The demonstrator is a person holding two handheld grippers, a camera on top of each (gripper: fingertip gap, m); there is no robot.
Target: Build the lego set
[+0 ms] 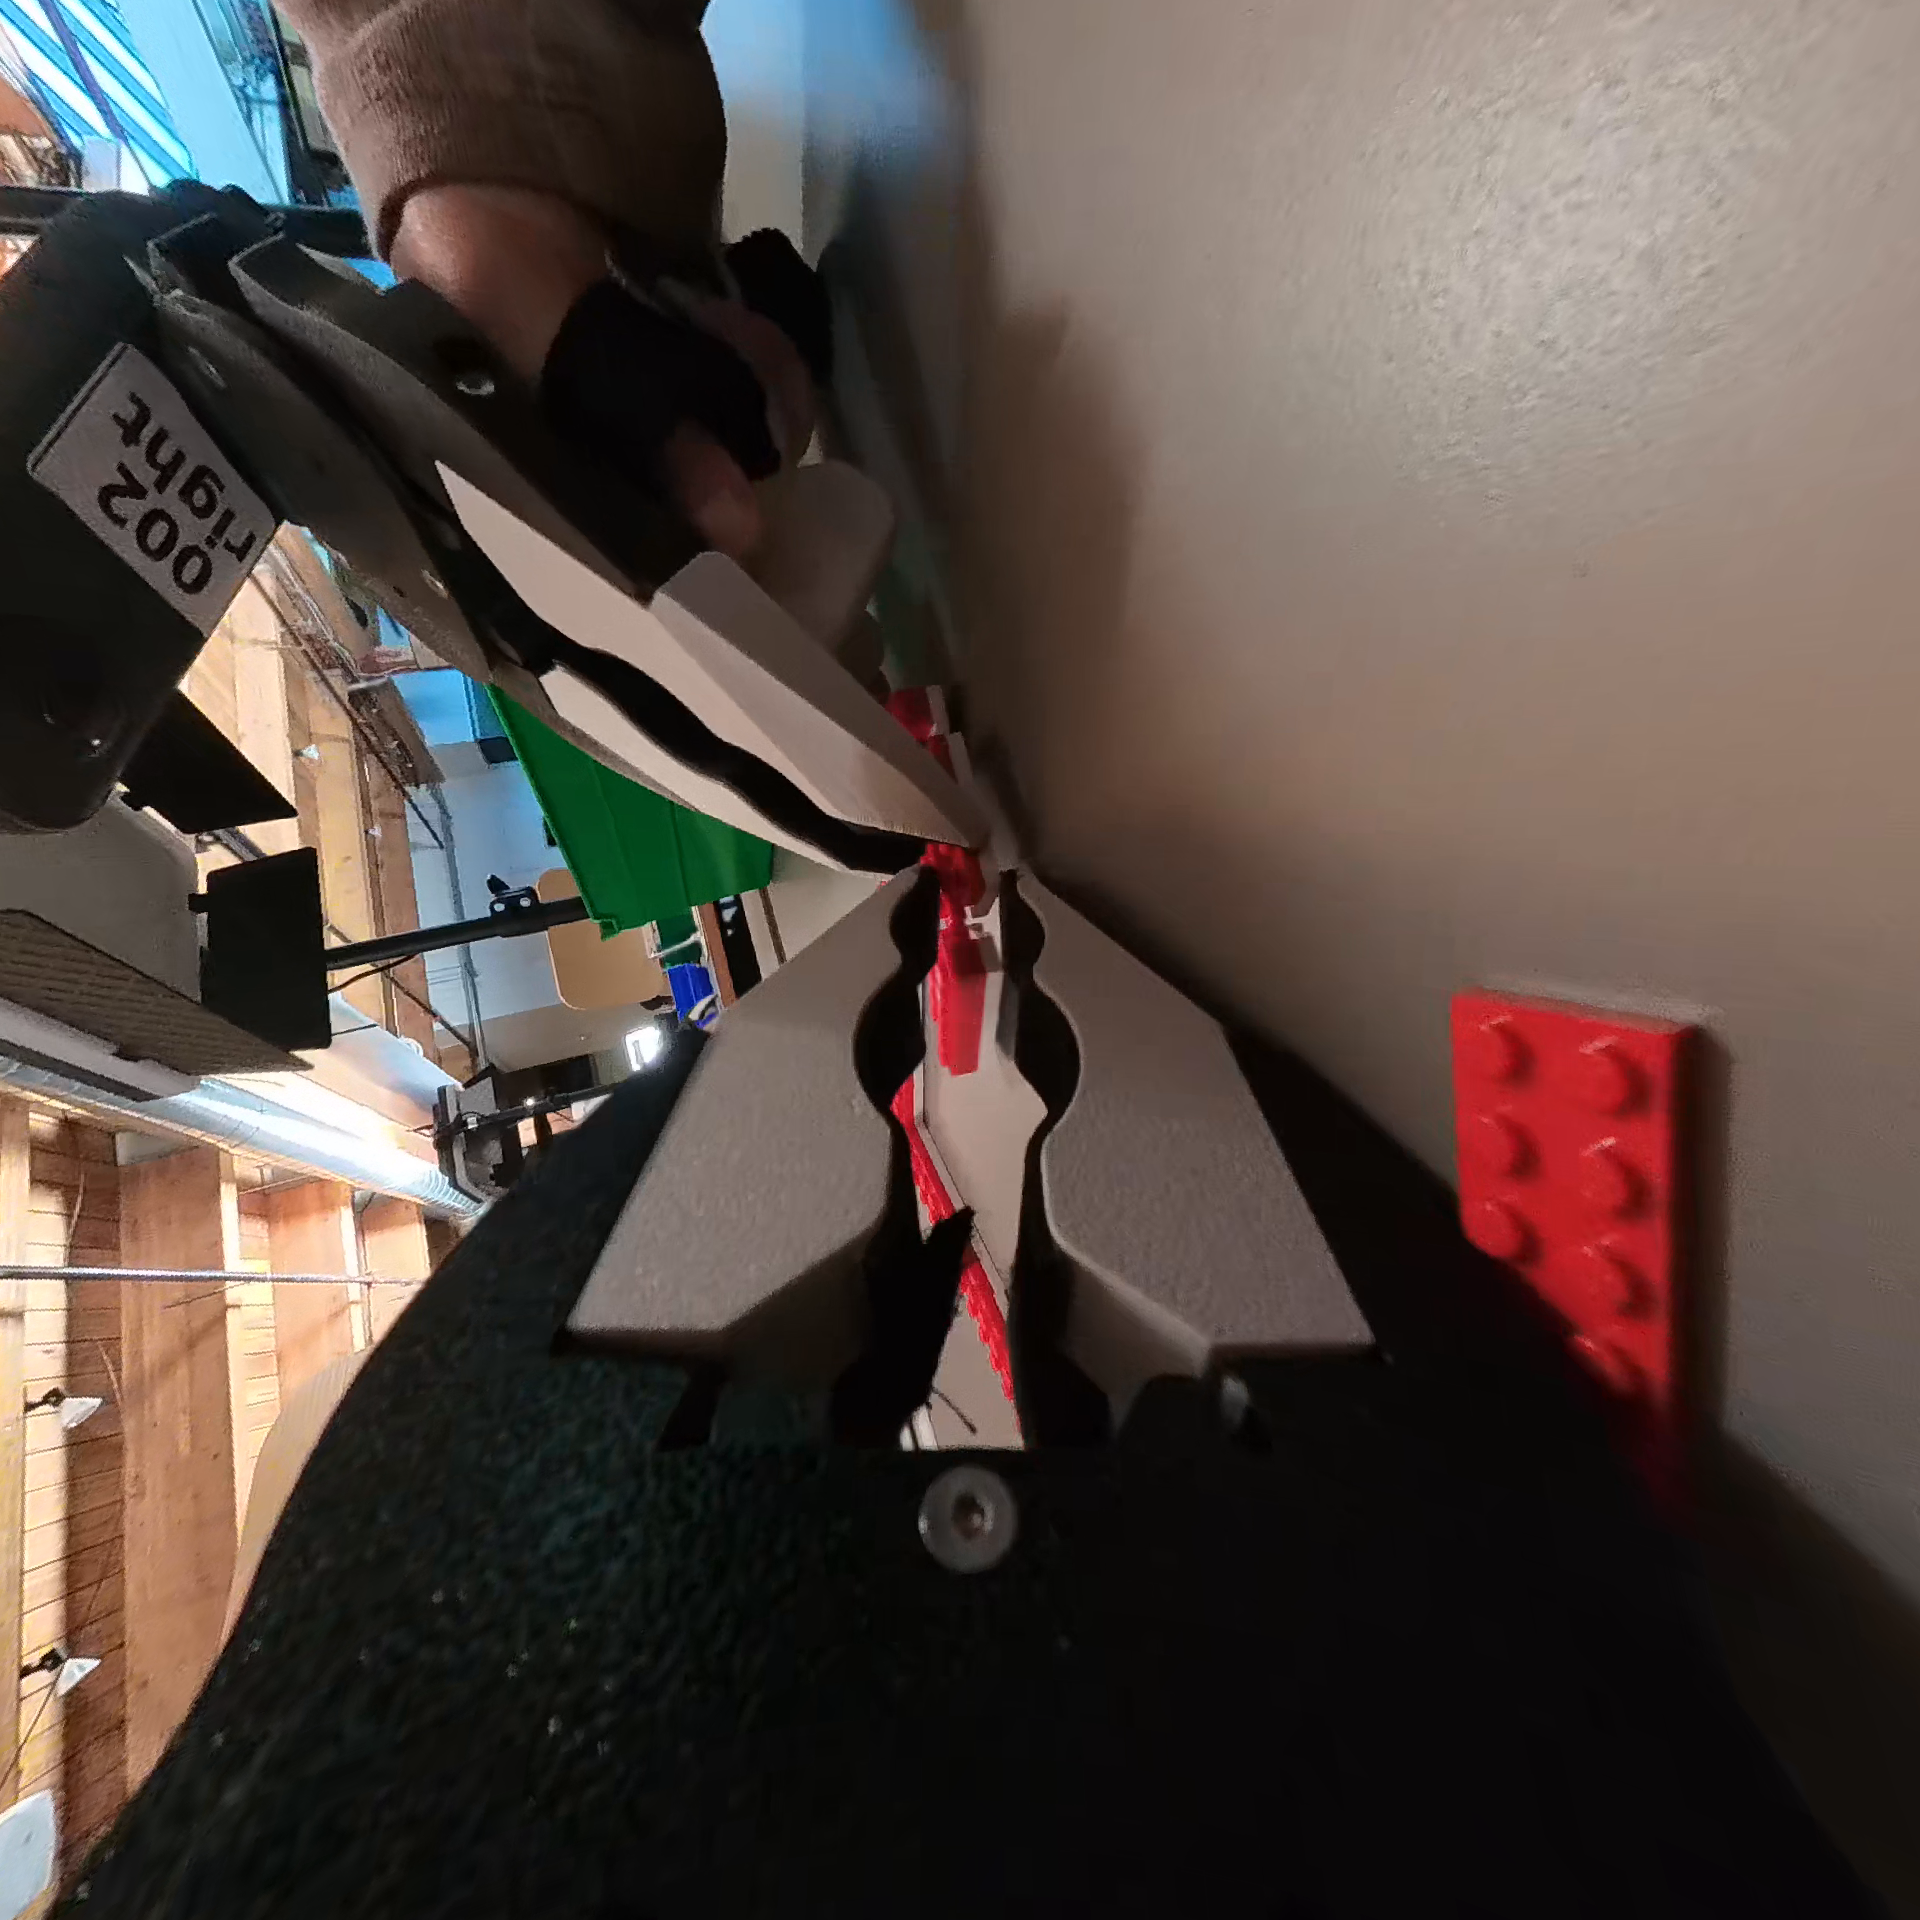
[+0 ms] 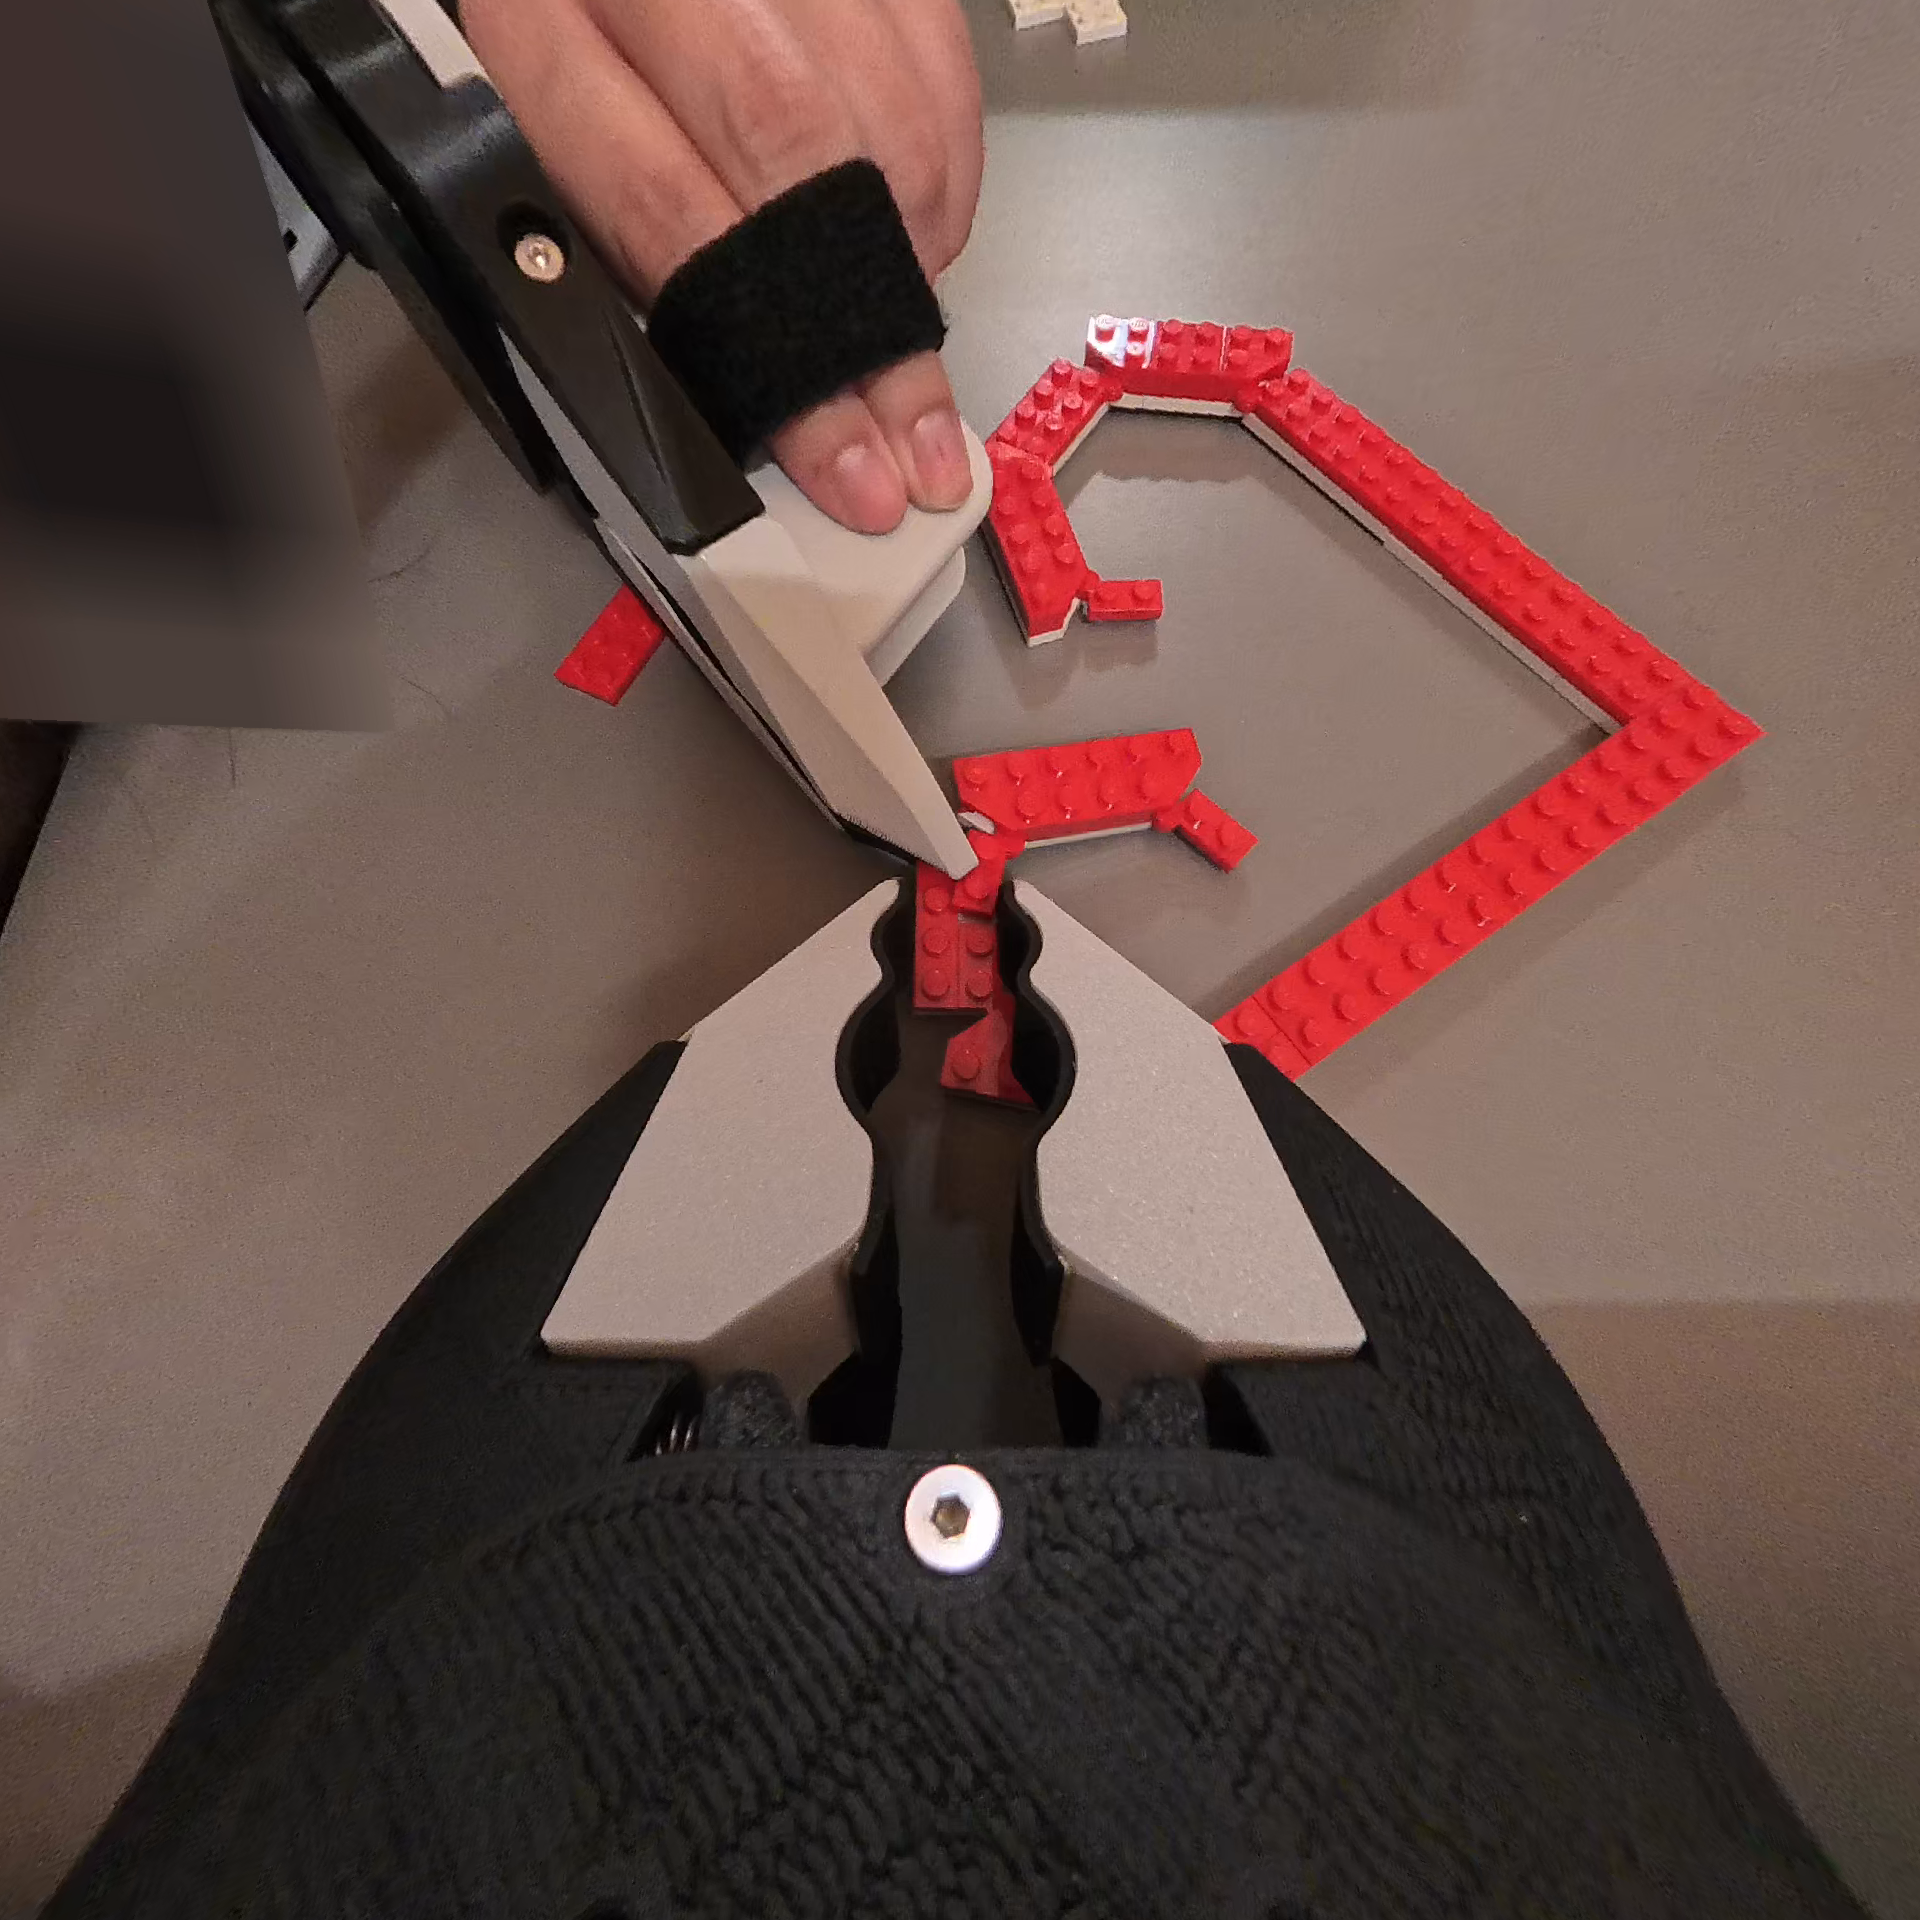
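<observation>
Item: red-and-white Lego frame (image 2: 1496,665), a heart-like outline of studded red plates over a white layer, lying flat on a matte grey tabletop (image 2: 312,1039); one long corner stands complete, while the curved lobes toward the grippers are unjoined. Right gripper (image 2: 961,891), grey fingers on a black textured body: jaws narrowed around the near end of the frame, a short run of red plates (image 2: 951,961) sitting between them, studs up. Left gripper (image 1: 961,878), same make, held on its side close to the table: jaws also drawn in on the same red-and-white section, seen edge-on; firmness of the grip cannot be told. In the right wrist view its pointed tip (image 2: 951,847) meets the frame just beyond the right gripper's fingertips. Person's hand (image 2: 790,208), with a black strap over two fingers, rests on the left gripper's grey trigger. Loose red two-by-four plate (image 1: 1569,1174) lies on the table beside the left gripper. Small white pieces (image 2: 1070,12) lie at the far table edge.
</observation>
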